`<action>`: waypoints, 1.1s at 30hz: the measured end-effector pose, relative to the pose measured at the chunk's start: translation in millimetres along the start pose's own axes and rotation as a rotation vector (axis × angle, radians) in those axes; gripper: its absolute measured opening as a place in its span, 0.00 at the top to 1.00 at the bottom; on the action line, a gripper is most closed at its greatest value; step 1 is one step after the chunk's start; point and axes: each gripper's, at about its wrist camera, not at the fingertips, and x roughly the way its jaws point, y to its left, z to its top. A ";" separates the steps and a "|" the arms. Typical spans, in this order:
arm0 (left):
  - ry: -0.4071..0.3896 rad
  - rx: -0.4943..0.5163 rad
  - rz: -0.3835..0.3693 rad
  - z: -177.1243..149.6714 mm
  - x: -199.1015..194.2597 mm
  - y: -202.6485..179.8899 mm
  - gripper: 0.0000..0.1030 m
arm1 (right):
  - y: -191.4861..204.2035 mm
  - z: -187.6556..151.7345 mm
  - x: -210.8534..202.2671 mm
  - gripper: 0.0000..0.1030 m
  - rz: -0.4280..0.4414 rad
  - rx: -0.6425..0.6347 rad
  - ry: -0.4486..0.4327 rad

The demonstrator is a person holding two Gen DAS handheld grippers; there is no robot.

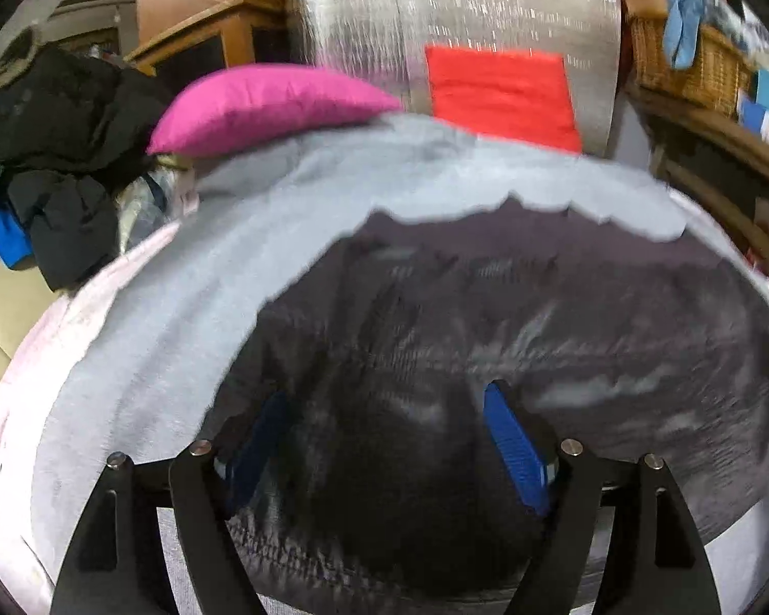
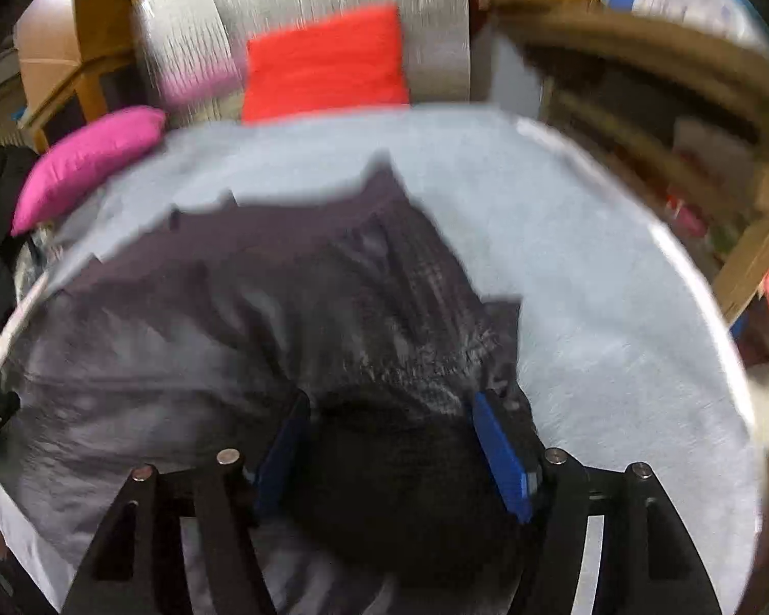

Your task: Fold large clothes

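Observation:
A large dark grey garment (image 1: pixel 487 307) lies spread on a light grey sheet (image 1: pixel 189 277); it also shows in the right wrist view (image 2: pixel 230 307). My left gripper (image 1: pixel 384 441) has its blue pads wide apart with a bunch of the dark cloth between them. My right gripper (image 2: pixel 389 441) likewise has its pads apart around a dark fold near the garment's right edge. Both views are motion-blurred, and whether the pads press the cloth is not plain.
A pink pillow (image 1: pixel 266 102) and a red cushion (image 1: pixel 502 97) lie at the far side against a silver panel (image 1: pixel 436 15). A heap of black clothes (image 1: pixel 51 154) sits at left. Wooden shelves (image 2: pixel 641 143) and a wicker basket (image 1: pixel 692 61) stand at right.

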 end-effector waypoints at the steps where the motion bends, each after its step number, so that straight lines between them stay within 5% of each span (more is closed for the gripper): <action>1: -0.010 -0.009 -0.011 2.8 -4.8 -4.6 0.22 | 6.2 3.1 -15.9 0.31 0.010 -0.008 -0.047; 6: -0.028 0.026 -0.063 7.2 -13.6 -43.6 0.22 | 50.3 12.6 -42.2 0.31 0.050 -0.104 -0.133; 10: 0.010 0.093 -0.052 -5.8 2.1 -70.8 0.21 | 65.7 -3.3 -15.2 0.31 0.044 -0.121 -0.080; 13: 0.072 0.074 -0.055 -14.5 21.6 -72.2 0.20 | 53.8 -25.9 7.7 0.30 0.010 -0.088 -0.001; 22: 0.104 0.060 -0.049 -12.0 35.6 -65.3 0.14 | 40.3 -31.3 23.0 0.23 0.031 -0.050 -0.009; 26: 0.116 0.051 -0.053 -6.4 24.2 -62.1 0.14 | 38.7 -21.3 11.1 0.23 0.019 -0.021 0.014; 33: 0.094 0.046 -0.058 -16.5 -0.1 -58.6 0.14 | 45.3 -42.8 -45.0 0.22 0.041 -0.020 -0.074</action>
